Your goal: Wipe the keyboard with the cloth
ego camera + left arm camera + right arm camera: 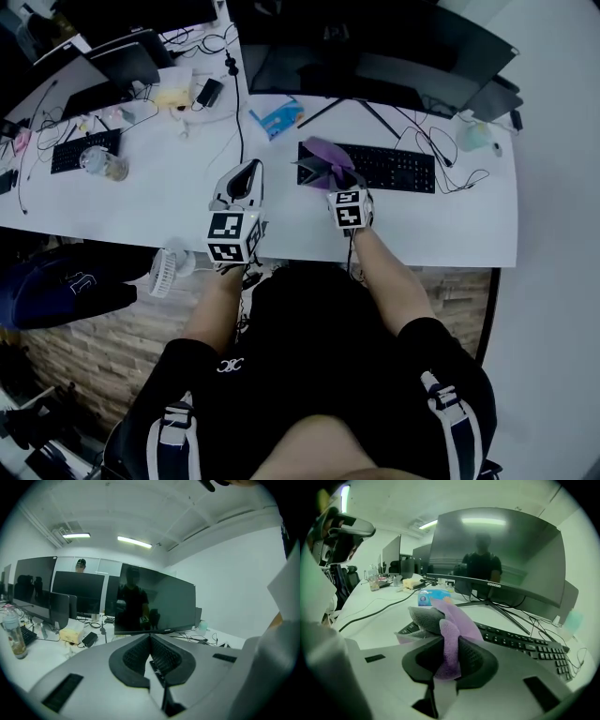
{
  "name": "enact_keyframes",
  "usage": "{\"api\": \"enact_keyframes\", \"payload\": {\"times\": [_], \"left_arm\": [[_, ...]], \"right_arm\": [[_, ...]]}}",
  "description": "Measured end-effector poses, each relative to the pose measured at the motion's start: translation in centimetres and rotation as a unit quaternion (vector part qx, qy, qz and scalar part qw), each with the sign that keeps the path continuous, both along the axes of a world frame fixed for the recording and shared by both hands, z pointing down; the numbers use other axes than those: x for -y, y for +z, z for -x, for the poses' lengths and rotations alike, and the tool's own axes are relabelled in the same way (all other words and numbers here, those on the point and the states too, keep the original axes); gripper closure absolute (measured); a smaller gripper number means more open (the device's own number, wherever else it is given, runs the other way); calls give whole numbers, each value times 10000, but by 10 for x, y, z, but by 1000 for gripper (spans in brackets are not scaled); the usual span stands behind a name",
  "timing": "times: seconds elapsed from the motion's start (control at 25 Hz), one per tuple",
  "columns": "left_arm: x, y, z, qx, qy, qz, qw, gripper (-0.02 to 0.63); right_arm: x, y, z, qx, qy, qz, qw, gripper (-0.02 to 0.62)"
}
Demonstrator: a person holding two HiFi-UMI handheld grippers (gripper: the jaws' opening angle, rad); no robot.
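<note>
1. Head view: the black keyboard (384,169) lies toward the right end of the white counter (150,202), in front of a monitor (375,52). The right hand-held gripper (336,178) holds a bunched purple cloth (323,155) at the keyboard's left end. The left hand-held gripper (247,173) is near the counter's front edge.
2. Left gripper view: its jaws are pressed together with nothing between them.
3. Right gripper view: its jaws pinch the crumpled cloth, lilac with a grey fold.

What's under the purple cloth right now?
The left end of the black keyboard lies under the cloth, which the right gripper clamps. The keys directly beneath are covered, and I can't tell whether the cloth touches them.
</note>
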State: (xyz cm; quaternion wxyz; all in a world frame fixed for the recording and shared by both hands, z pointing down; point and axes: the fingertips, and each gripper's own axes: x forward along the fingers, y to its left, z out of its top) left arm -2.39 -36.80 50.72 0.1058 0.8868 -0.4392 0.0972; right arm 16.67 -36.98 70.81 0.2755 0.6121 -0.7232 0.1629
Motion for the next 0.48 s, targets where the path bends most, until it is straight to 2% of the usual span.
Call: {"api": "enact_keyframes", "payload": {"times": [0.48], "left_arm": [[-26,-2,-133,88,221,-18,9997,592]], "right_arm": [[-34,2,-134,131,317,-50,9994,503]]}}
